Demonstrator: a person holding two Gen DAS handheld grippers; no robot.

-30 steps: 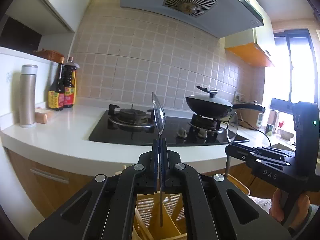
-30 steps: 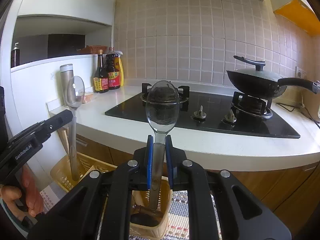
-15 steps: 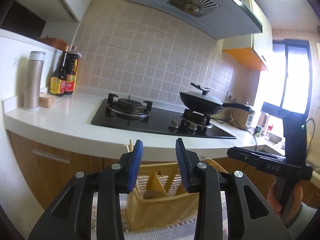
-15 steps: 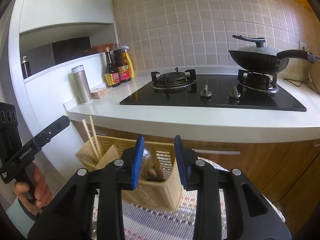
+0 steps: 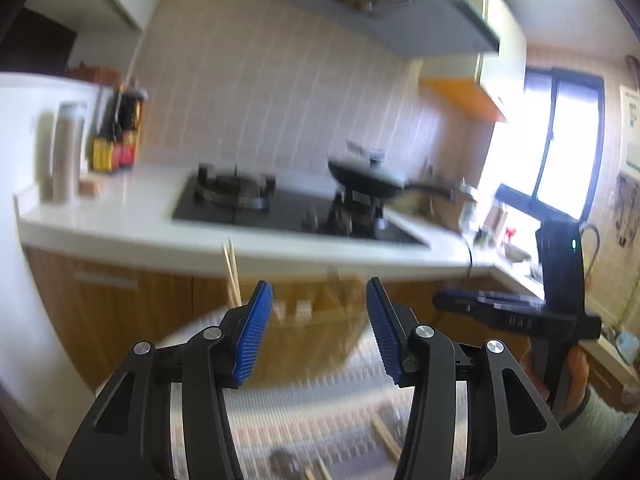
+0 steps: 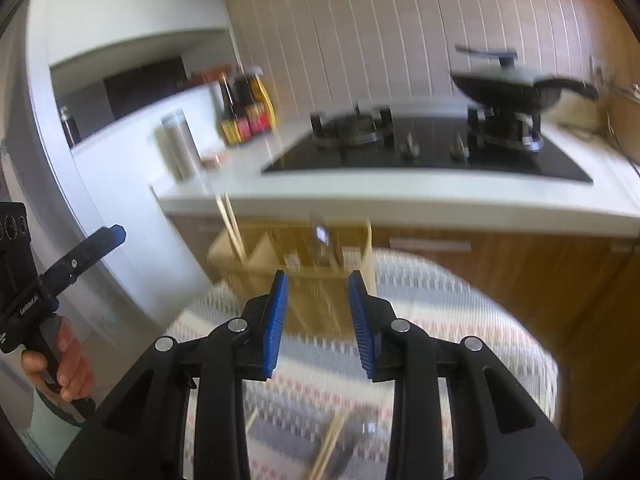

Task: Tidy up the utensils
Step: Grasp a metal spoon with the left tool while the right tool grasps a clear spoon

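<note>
- Left hand-held gripper (image 5: 319, 330): jaws spread wide, blue pads bare, nothing between them. It hangs above the mat and points toward the utensil basket (image 5: 312, 320), which is badly blurred in this view.
- Right hand-held gripper (image 6: 318, 320): likewise released and empty, aimed at the same utensil basket (image 6: 296, 264) from just short of it.
- Judgement: both tools are held open and low because loose pieces remain to be collected; neither is carrying anything at present.
- Utensil basket: a pale yellow divided holder standing on the striped mat (image 6: 460, 320), in front of the wooden cabinet fronts and below the worktop (image 6: 400, 196) edge.
- Sorted items: a pair of chopsticks (image 6: 230, 224) stands upright in the left compartment. A metal utensil (image 6: 320, 236) glints in a middle compartment; blur prevents naming its type.
- Unsorted items: loose chopsticks (image 6: 330, 446) lie flat on the mat near the bottom of the right view, close under the gripper frame. The left view shows a further stick (image 5: 386, 436) and a dark rounded object (image 5: 284, 462) that is too smeared to identify.
- Surroundings: gas hob (image 6: 424, 148), lidded wok (image 6: 516, 84), sauce bottles (image 6: 244, 112) and a steel flask (image 6: 180, 148) occupy the worktop, well apart from the work area.
- Obstructions: the worktop overhang sits above the basket, so upright handles have limited headroom. I judge the flat-lying sticks awkward to pinch off the woven mat.
</note>
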